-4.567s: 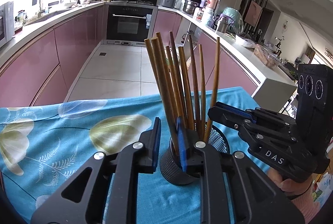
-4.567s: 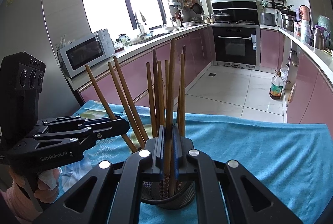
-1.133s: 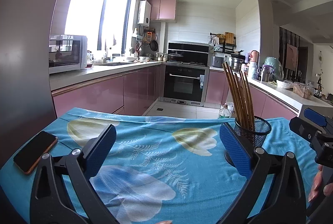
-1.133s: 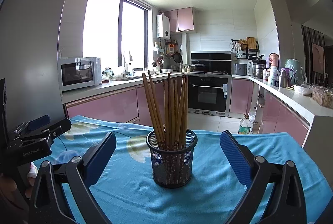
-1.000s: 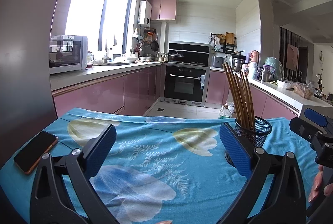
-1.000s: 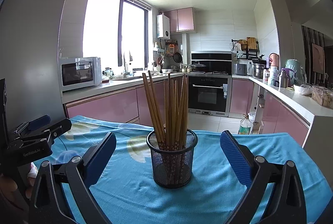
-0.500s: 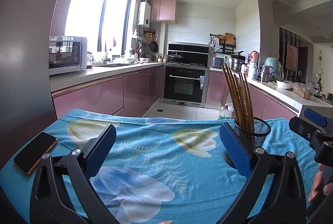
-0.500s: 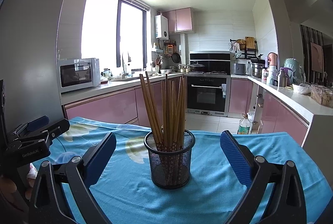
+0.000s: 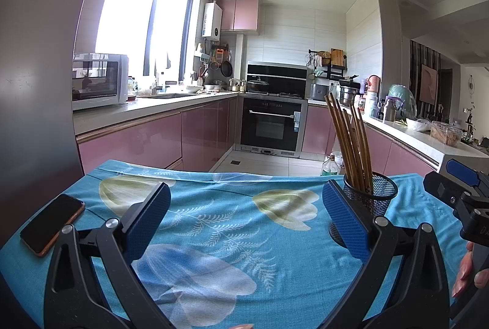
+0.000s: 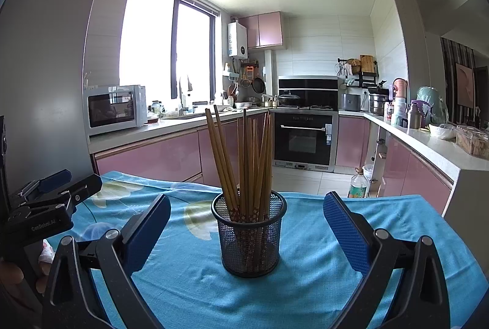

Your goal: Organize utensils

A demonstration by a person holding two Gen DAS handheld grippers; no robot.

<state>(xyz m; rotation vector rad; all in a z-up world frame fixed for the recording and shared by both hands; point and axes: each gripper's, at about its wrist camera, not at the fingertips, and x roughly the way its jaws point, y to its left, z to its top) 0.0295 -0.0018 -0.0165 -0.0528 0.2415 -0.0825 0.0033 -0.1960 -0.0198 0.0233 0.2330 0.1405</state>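
Both tongs (image 10: 246,226) gape wide; mesh cup (image 10: 249,237) stands mid-cloth, clear around.

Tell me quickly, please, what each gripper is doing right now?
Left gripper: open, holding nothing.
Right gripper: open, holding nothing; the chopsticks stand in the mesh cup.

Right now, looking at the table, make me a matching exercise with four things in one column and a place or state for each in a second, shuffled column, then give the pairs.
Things:
1. chopsticks
2. mesh holder
3. phone
4. right gripper

Places or states:
A. lying flat at the left edge of the tablecloth
B. open, holding nothing
C. standing upright on the tablecloth
D. standing inside the mesh holder

Pairs: 1-D, 2-C, 3-A, 4-B
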